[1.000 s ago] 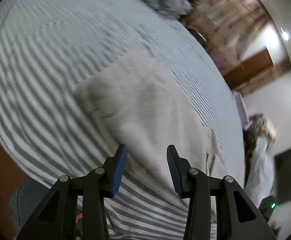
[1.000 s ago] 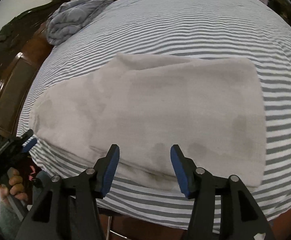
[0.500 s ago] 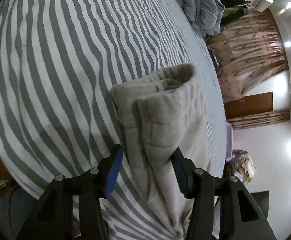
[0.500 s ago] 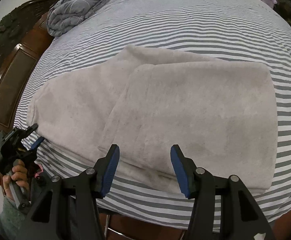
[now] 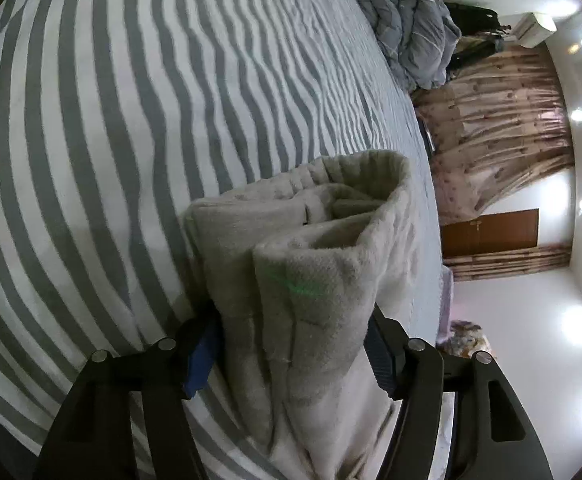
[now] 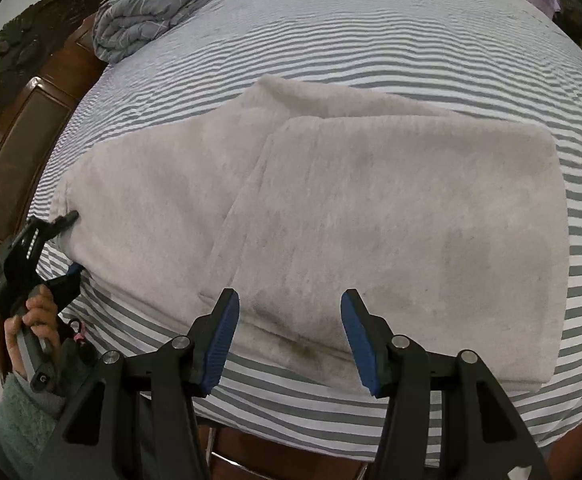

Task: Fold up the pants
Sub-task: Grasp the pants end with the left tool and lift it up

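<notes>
Your left tool [image 5: 291, 354] straddles bunched end of pants [image 6: 371, 220], pads flanking cloth; whether clamped yet, can't tell. Grip there looks set for next fold. Right tool [image 6: 289, 340] hangs wide apart over near edge, holding nothing. Pants lie partly folded on striped bed [image 6: 371, 40]. Left pads mostly buried in cloth.

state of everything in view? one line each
Beige fleece pants: partly folded, flat on striped bed, left end bunched.
Left gripper: jaws wide, straddling bunched end; grip unclear.
Right gripper: open, empty, above near edge.
Grey quilted blanket: crumpled by headboard.
</notes>
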`<state>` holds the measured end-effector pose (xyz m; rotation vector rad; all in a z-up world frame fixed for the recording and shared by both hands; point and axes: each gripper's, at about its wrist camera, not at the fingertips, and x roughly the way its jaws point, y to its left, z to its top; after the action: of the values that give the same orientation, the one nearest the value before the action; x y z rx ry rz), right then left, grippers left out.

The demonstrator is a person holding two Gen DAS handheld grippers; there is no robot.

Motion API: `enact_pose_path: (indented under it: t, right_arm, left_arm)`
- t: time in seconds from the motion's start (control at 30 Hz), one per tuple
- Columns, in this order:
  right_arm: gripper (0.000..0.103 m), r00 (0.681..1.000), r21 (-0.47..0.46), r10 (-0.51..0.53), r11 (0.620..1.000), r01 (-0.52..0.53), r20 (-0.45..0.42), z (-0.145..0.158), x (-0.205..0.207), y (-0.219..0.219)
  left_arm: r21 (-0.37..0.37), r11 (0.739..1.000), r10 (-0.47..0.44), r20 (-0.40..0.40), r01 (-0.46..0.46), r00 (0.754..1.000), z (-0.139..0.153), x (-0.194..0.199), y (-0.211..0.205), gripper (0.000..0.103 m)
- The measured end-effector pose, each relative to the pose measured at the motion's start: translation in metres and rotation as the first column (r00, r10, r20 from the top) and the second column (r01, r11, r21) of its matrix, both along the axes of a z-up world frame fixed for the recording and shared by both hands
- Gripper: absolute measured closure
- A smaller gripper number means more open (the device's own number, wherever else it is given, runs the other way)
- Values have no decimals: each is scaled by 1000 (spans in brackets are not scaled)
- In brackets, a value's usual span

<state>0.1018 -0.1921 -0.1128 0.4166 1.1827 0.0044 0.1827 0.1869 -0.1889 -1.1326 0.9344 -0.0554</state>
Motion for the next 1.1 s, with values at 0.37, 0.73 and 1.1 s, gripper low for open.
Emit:
enact_pose_path:
  t: [0.37, 0.73, 1.1]
  right_arm:
    - [52, 999, -82, -50, 995, 52, 22, -2, -7, -11]
    - [53, 995, -21, -98, 995, 99, 12, -10, -8, -30]
    - [51, 958, 41, -249, 969, 245, 140, 42, -48, -103]
  left_arm:
    - [131, 990, -54, 44, 47, 998, 23, -6, -11, 71]
    - [334, 935, -199, 210, 122, 957, 107, -14, -70, 77]
    - [571, 780, -479, 280, 257, 832, 189, -27, -210, 77]
